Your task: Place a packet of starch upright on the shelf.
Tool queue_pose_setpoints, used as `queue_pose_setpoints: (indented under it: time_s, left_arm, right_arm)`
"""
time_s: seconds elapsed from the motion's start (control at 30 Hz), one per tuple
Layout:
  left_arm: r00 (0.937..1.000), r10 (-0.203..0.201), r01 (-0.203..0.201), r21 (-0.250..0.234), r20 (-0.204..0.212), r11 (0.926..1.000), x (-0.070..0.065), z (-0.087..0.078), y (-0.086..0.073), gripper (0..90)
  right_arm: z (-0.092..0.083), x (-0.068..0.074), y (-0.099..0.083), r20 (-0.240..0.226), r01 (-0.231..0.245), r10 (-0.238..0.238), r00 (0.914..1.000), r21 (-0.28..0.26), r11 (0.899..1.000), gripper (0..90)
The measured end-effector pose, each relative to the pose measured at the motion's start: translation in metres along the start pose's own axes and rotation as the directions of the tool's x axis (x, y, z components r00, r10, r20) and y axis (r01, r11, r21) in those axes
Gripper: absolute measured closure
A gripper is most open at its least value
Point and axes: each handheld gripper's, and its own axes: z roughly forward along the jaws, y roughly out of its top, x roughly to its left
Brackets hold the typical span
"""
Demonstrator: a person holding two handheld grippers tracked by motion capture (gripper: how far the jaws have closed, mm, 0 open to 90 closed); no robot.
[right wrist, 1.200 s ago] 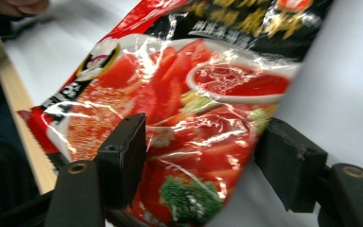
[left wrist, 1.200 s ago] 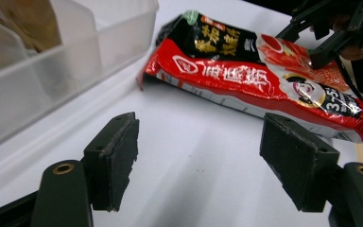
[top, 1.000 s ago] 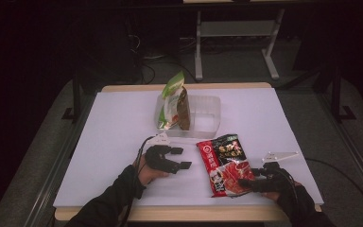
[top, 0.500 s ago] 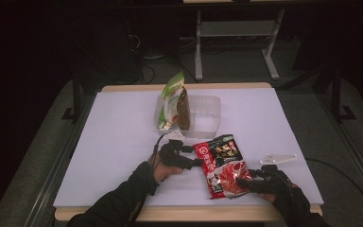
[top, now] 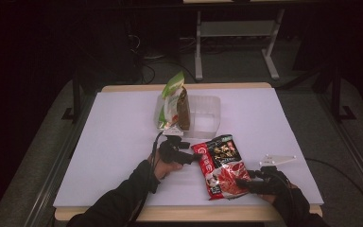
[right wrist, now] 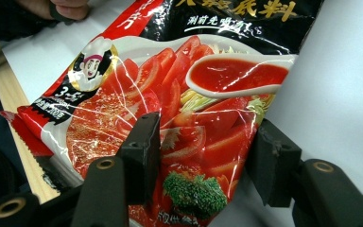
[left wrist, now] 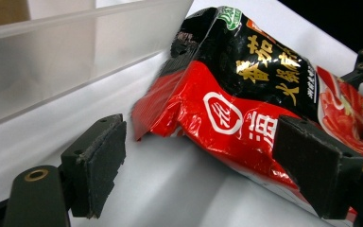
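The red sauce packet point(top: 222, 166) lies near the table's point(top: 123, 142) front edge; the right gripper point(right wrist: 203, 158) has just been closing, jaws astride its lower end, pads not visibly pressing; the left gripper point(left wrist: 203, 165) has just been opening, empty, around its upper corner, seemingly to lift it together.

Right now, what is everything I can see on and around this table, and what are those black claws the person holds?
Glossy red and black soup-base packet: one, lying flat on the table's near right part.
Clear plastic tub: one, see-through, mid-table toward the back.
Green and brown snack bag: one, standing against the tub's left side.
White table sheet: one, covering the wooden table top.
White metal frame: one, on the floor behind the table.
Left gripper: one, black, jaws open around the packet's upper corner, having just opened wider.
Right gripper: one, black, jaws closing in on the packet's lower edge; whether its pads press I cannot tell.
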Motion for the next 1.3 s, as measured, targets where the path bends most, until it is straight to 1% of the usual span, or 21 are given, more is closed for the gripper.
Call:
queue_pose_setpoints:
  time_s: [0.03, 0.2, 0.27, 0.4, 0.53, 0.57, 0.67, 0.73, 0.77, 0.8, 0.83, 0.87, 0.9, 0.93, 0.97, 1.03, 1.07, 1.1, 1.13, 1.17, 1.3]
  left_arm:
    - [0.9999, 0.016, -0.016, 0.023, 0.0, 0.9996, -0.002, 0.002, 0.0, 17.4]
    - [0.9995, 0.03, -0.03, 0.036, 0.008, 0.9989, -0.005, 0.005, 0.001, 17.4]
    - [0.9995, 0.019, -0.02, 0.046, 0.026, 0.9988, -0.003, 0.008, 0.003, 17.4]
    - [0.9989, 0.015, -0.017, 0.049, 0.043, 0.9987, -0.003, 0.013, 0.006, 17.3]
    - [0.9969, 0.052, -0.056, 0.066, 0.059, 0.9963, -0.007, 0.017, 0.008, 17.1]
    - [0.9952, 0.052, -0.057, 0.068, 0.084, 0.996, -0.007, 0.019, 0.008, 17.2]
    - [0.9938, 0.051, -0.058, 0.074, 0.098, 0.9956, -0.008, 0.02, 0.009, 17.2]
    - [0.9918, 0.051, -0.06, 0.075, 0.117, 0.9953, -0.008, 0.022, 0.009, 17.2]
    - [0.9883, 0.057, -0.069, 0.082, 0.142, 0.9943, -0.009, 0.024, 0.01, 16.9]
    - [0.9883, 0.057, -0.069, 0.082, 0.142, 0.9943, -0.009, 0.024, 0.01, 15.8]
    - [0.9874, 0.052, -0.065, 0.082, 0.149, 0.9945, -0.009, 0.025, 0.011, 15.8]
    - [0.9858, 0.035, -0.049, 0.079, 0.164, 0.9957, -0.009, 0.027, 0.012, 15.7]
    - [0.9858, 0.035, -0.049, 0.079, 0.164, 0.9957, -0.009, 0.027, 0.012, 15.0]
    - [0.984, 0.033, -0.047, 0.079, 0.175, 0.9957, -0.009, 0.029, 0.013, 15.0]
    - [0.9838, 0.037, -0.052, 0.081, 0.176, 0.9954, -0.01, 0.029, 0.013, 14.1]
    - [0.984, 0.024, -0.038, 0.078, 0.177, 0.9962, -0.01, 0.029, 0.013, 14.1]
    - [0.9871, 0.017, -0.028, 0.066, 0.159, 0.9974, -0.01, 0.031, 0.013, 14.8]
    - [0.9871, 0.017, -0.028, 0.066, 0.159, 0.9974, -0.01, 0.031, 0.013, 15.8]
    - [0.9905, 0.02, -0.028, 0.063, 0.136, 0.9976, -0.011, 0.032, 0.014, 16.4]
    - [0.9905, 0.012, -0.021, 0.062, 0.137, 0.9978, -0.011, 0.033, 0.015, 16.2]
    - [0.9885, 0.009, -0.019, 0.062, 0.151, 0.9979, -0.011, 0.033, 0.015, 18.0]
  right_arm:
    - [0.0, 0.0, 0.0, -0.001, 0.001, -0.001, 1.0, 0.0, 1.0, 47.9]
    - [0.001, 0.001, 0.0, -0.005, 0.005, -0.005, 1.0, -0.004, 1.0, 47.9]
    - [0.001, 0.002, 0.0, -0.007, 0.013, -0.013, 0.9999, -0.005, 1.0, 47.9]
    - [0.002, 0.004, 0.0, -0.008, 0.022, -0.023, 0.9997, -0.008, 1.0, 47.9]
    - [0.002, 0.004, -0.001, -0.009, 0.032, -0.033, 0.9994, -0.009, 0.999, 47.9]
    - [0.002, 0.005, -0.001, -0.007, 0.034, -0.034, 0.9994, -0.01, 0.999, 47.9]
    - [0.002, 0.005, -0.001, -0.004, 0.037, -0.037, 0.9993, -0.011, 0.999, 48.0]
    - [0.002, 0.005, -0.001, -0.003, 0.041, -0.041, 0.9992, -0.013, 0.999, 48.4]
    - [0.002, 0.006, -0.001, 0.0, 0.045, -0.045, 0.999, -0.02, 0.999, 48.7]
    - [0.002, 0.006, -0.001, 0.0, 0.045, -0.045, 0.999, -0.02, 0.999, 48.7]
    - [0.001, 0.006, -0.001, 0.0, 0.047, -0.047, 0.9989, -0.019, 0.999, 48.8]
    - [0.001, 0.006, -0.002, -0.001, 0.055, -0.055, 0.9985, -0.021, 0.998, 48.9]
    - [0.001, 0.006, -0.002, -0.001, 0.055, -0.055, 0.9985, -0.021, 0.998, 48.9]
    - [0.001, 0.006, -0.002, -0.001, 0.059, -0.059, 0.9983, -0.023, 0.998, 49.0]
    - [0.0, 0.007, -0.003, -0.001, 0.07, -0.07, 0.9975, -0.036, 0.997, 49.3]
    - [-0.001, 0.008, -0.003, -0.002, 0.078, -0.079, 0.9969, -0.046, 0.996, 50.5]
    - [-0.001, 0.008, -0.003, -0.003, 0.089, -0.089, 0.996, -0.055, 0.994, 52.0]
    - [-0.001, 0.008, -0.003, -0.003, 0.089, -0.089, 0.996, -0.055, 0.994, 52.0]
    - [-0.003, 0.009, -0.003, -0.01, 0.107, -0.108, 0.9941, -0.079, 0.991, 54.8]
    - [-0.002, 0.01, -0.003, -0.01, 0.112, -0.113, 0.9936, -0.08, 0.991, 55.3]
    - [-0.001, 0.011, -0.002, -0.009, 0.126, -0.127, 0.9919, -0.071, 0.99, 57.3]
